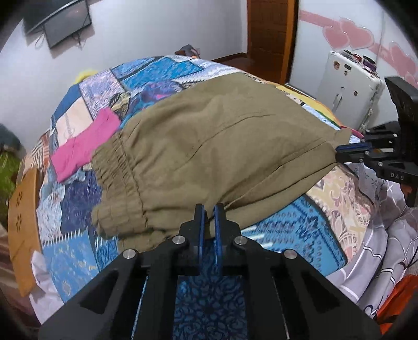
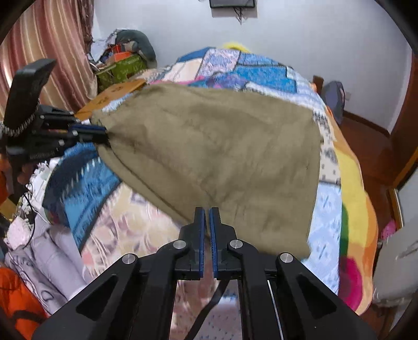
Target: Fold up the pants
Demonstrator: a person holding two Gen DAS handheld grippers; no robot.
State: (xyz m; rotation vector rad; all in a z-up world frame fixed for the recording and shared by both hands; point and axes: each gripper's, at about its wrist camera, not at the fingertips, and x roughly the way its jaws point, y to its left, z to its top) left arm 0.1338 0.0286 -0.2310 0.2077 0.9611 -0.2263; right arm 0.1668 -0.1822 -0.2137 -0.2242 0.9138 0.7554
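Pants (image 1: pixel 209 146): khaki woven cloth, matt, soft creases, puckered elastic waistband at left. Bedspread (image 1: pixel 78 251): patchwork printed cloth, matt, slightly rumpled. Pink garment (image 1: pixel 86 146) at far left: matt knit-looking cloth.

Left gripper (image 1: pixel 209 209) and right gripper (image 2: pixel 206 211): matt black plastic bodies, faintly textured; fingers (image 1: pixel 200 222) faced with blue ribbed pads, rubbery look; bright round metal pins at the joints.

Curtain (image 2: pixel 52 39), far left: striped cloth with a light sheen. Door frame (image 1: pixel 269 34), far side: brown wood, semi-gloss. Walls: smooth painted finish. Screen (image 1: pixel 65 23) on wall: glossy dark panel.
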